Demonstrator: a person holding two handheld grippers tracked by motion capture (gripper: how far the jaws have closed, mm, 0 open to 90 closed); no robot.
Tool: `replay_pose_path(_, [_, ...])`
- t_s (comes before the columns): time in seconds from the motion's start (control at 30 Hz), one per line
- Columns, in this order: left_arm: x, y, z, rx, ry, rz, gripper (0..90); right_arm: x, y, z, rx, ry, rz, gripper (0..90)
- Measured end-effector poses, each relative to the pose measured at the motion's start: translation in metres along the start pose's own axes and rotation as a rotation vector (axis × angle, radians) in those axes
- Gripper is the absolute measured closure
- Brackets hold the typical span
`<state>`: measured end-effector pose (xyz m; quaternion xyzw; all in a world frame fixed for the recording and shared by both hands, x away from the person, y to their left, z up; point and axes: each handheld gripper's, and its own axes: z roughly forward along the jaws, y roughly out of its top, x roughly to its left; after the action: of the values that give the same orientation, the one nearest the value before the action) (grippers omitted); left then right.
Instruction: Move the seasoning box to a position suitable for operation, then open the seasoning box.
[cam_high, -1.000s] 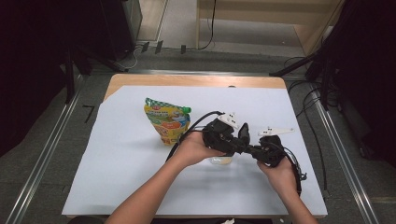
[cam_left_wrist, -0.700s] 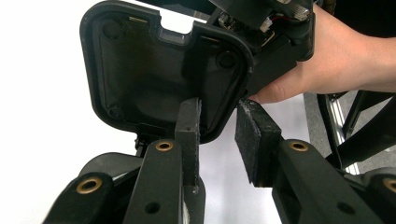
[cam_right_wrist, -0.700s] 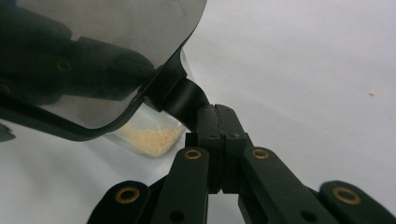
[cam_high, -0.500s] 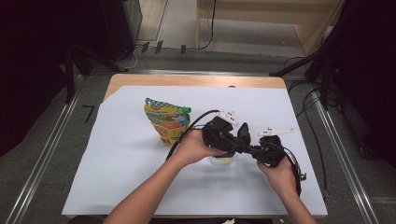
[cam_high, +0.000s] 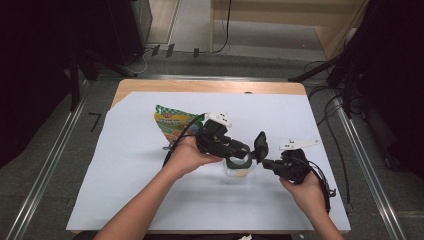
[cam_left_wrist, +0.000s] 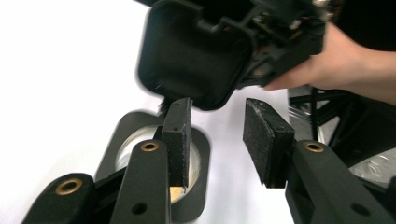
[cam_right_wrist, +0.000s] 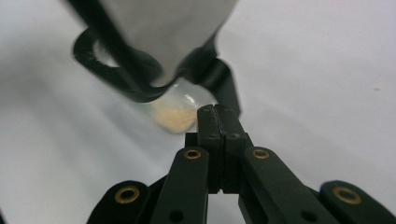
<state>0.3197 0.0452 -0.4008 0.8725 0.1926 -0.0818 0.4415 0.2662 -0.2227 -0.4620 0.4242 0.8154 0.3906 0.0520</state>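
Left gripper (cam_high: 239, 150) is seen with its pads spread and nothing caught between them; the jaws have just been opening. It is held right over the jar (cam_high: 236, 171), a small clear pot with a black rim and a little tan stuff at the bottom, which stands on the white sheet (cam_high: 125, 190) near the middle of the table, between the two hands. The right gripper (cam_right_wrist: 217, 109) is pressed fully together, and the black lid (cam_high: 260, 146) stands on edge at its tips, tilted up off the jar; whether a thin edge of the lid is actually pinched cannot be made out. A snack bag (cam_high: 170, 125) lies just behind the left hand.

Trouble is most likely to come from the jar being left unsteadied. With the left pads off it, any pull or push on the lid could be passed to the pot, so that it is dragged, tipped or lifted and its contents are spilled. The lid could also slip from so slight a hold and drop back onto the rim. The bag could be knocked by the left hand or its cable
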Motion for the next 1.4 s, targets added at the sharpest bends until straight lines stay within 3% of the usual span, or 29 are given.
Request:
replay_pose_path(0.1, [0.0,-0.008,-0.009,0.014,0.036,-0.001,62.4,0.009,-0.002,0.0,0.013,0.017,-0.009,88.6])
replay_pose_path(0.2, [0.001,-0.012,-0.014,0.02,0.033,-0.022,62.7,0.017,-0.008,-0.001,0.034,0.021,-0.024,88.5])
replay_pose_path(0.4, [0.001,-0.024,-0.03,0.012,0.051,-0.033,60.7,0.034,-0.008,-0.008,0.004,0.07,-0.034,85.5])
replay_pose_path(0.5, [0.002,-0.032,-0.042,-0.005,0.075,-0.039,60.5,0.049,-0.009,-0.01,0.01,0.098,-0.092,81.7])
replay_pose_path(0.67, [0.004,-0.038,-0.053,-0.012,0.119,-0.098,53.2,0.059,-0.004,-0.007,0.004,0.135,-0.102,76.7])
replay_pose_path(0.7, [0.005,-0.042,-0.059,-0.02,0.143,-0.107,52.2,0.067,0.001,-0.003,-0.002,0.156,-0.111,69.4])
replay_pose_path(0.77, [0.006,-0.043,-0.061,-0.022,0.147,-0.112,51.7,0.074,0.005,0.001,-0.001,0.169,-0.115,65.4])
replay_pose_path(1.03, [0.007,-0.055,-0.082,-0.034,0.181,-0.13,47.7,0.101,0.024,0.024,0.002,0.206,-0.175,59.8])
replay_pose_path(1.1, [0.009,-0.059,-0.087,-0.034,0.188,-0.13,47.6,0.103,0.025,0.026,0.006,0.208,-0.176,59.2])
replay_pose_path(1.17, [0.012,-0.063,-0.095,-0.048,0.191,-0.145,47.7,0.11,0.027,0.037,-0.014,0.225,-0.216,55.4])
replay_pose_path(1.4, [0.02,-0.074,-0.112,-0.073,0.227,-0.146,46.3,0.114,0.018,0.055,0.011,0.27,-0.2,53.9])
